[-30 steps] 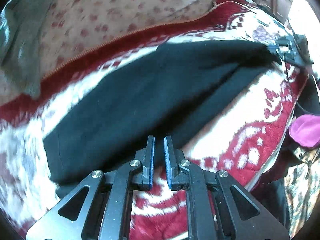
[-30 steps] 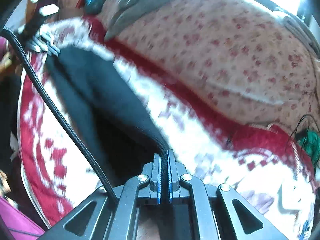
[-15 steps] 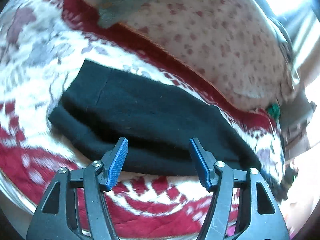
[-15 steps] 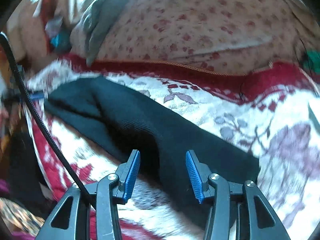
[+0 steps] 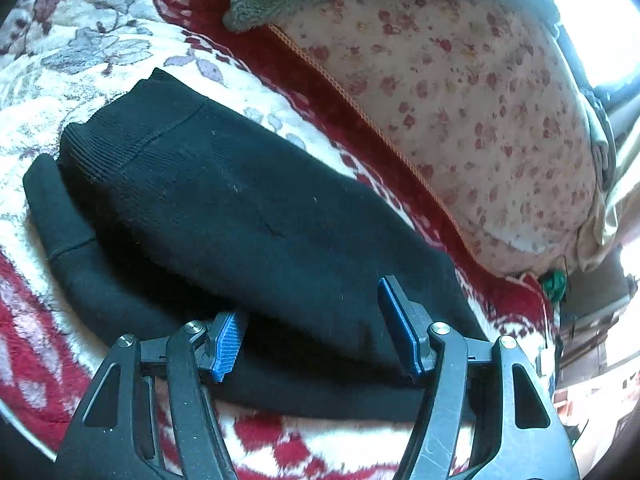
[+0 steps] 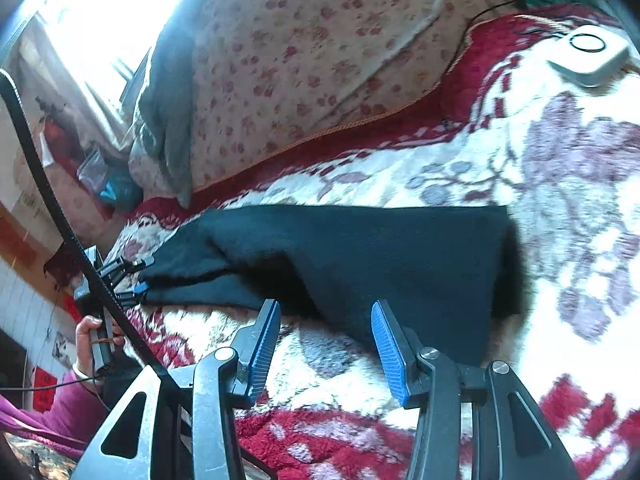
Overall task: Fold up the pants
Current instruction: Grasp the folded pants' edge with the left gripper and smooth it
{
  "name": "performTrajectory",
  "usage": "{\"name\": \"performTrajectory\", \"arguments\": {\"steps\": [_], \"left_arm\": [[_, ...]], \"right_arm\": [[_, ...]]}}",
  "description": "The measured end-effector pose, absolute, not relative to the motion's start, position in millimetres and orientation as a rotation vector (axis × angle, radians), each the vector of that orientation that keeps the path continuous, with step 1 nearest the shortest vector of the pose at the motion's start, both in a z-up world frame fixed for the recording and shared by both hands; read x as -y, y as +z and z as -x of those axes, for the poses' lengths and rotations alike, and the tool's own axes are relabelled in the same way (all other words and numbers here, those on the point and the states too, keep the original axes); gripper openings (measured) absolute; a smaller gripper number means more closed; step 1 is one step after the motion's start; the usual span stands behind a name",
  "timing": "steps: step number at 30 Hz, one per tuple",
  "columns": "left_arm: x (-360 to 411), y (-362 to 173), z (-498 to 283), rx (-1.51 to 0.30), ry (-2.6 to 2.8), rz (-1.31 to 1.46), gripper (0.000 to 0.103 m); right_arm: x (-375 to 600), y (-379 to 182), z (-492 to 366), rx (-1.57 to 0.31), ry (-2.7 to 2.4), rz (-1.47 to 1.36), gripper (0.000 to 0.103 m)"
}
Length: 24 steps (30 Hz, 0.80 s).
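Both tools, left (image 5: pixel 310 330) and right (image 6: pixel 324 346), have released the long black knit pants (image 5: pixel 224 216); this fold now lies doubled on the red-and-cream floral blanket (image 6: pixel 560 208).

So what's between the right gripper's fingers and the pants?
Only bare blanket. In the right wrist view the right gripper stands open just short of the pants; their near edge lies right past the fingertips, nothing else in the gap.

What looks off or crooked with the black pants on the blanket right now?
The fold is uneven. In the left wrist view the pants lie doubled, but the top layer sits askew, leaving the under layer sticking out along the near edge on the blanket. No damage is visible.
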<state>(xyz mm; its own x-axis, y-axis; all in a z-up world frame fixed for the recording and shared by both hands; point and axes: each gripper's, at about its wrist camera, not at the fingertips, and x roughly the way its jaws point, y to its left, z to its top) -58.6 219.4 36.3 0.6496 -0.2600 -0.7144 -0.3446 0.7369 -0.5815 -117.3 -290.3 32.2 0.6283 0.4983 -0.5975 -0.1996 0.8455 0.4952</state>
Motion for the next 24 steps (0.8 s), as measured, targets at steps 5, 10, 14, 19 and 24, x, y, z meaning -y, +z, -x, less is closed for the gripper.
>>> {"name": "performTrajectory", "arguments": {"steps": [5,10,14,19,24], "left_arm": [[-216,40,59,-0.872,0.054,0.681,0.014],[-217,61,69,-0.821,-0.003,0.632,0.008],[-224,82,82,-0.793,-0.026,0.604,0.008],[-233,88,90,-0.802,-0.01,0.572,0.008],[-230,70,92,-0.859,0.01,0.554,0.008]], "right_arm": [[317,24,120,-0.826,0.321,-0.49,0.046],[337,18,120,-0.846,0.23,-0.536,0.046],[343,18,118,-0.851,0.167,-0.499,0.046],[337,16,107,-0.851,0.161,-0.451,0.046],[329,7,79,-0.891,0.159,-0.349,0.034]]}}
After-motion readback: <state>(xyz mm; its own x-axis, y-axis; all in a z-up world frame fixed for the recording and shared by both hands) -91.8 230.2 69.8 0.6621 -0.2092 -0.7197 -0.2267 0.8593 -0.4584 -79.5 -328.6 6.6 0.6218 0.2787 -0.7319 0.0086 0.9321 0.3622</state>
